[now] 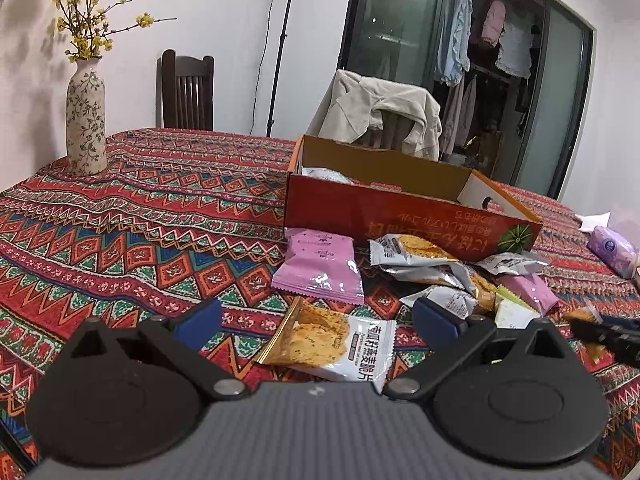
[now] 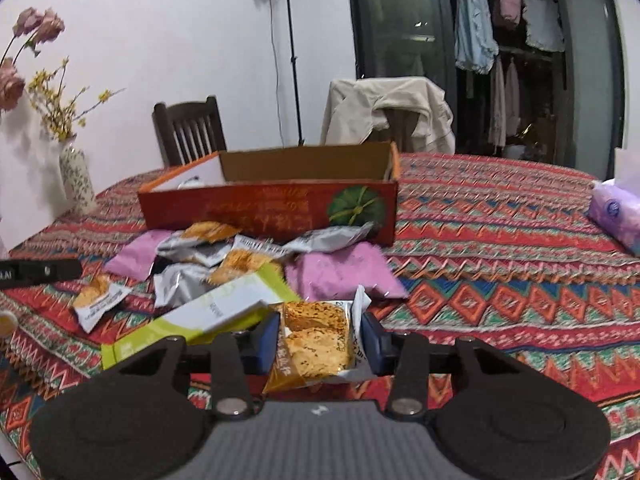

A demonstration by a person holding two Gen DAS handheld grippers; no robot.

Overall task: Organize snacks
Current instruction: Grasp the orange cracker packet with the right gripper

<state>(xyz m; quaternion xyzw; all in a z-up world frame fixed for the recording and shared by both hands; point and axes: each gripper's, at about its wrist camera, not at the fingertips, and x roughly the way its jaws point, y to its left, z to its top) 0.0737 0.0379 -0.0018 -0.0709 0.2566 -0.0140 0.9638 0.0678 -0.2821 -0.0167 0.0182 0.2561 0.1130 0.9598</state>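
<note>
Snack packets [image 2: 224, 264] lie in heap on patterned tablecloth [image 2: 500, 216], just before red cardboard box [image 2: 272, 208]. We see right gripper [image 2: 318, 342] clamped on one cracker packet [image 2: 316, 344], seemingly lifted a little. Left gripper [image 1: 318, 320] wide open, holding nothing, over another cracker packet [image 1: 340, 344].

Red box [image 2: 240, 208], zigzag-patterned tablecloth [image 2: 500, 216]
</note>
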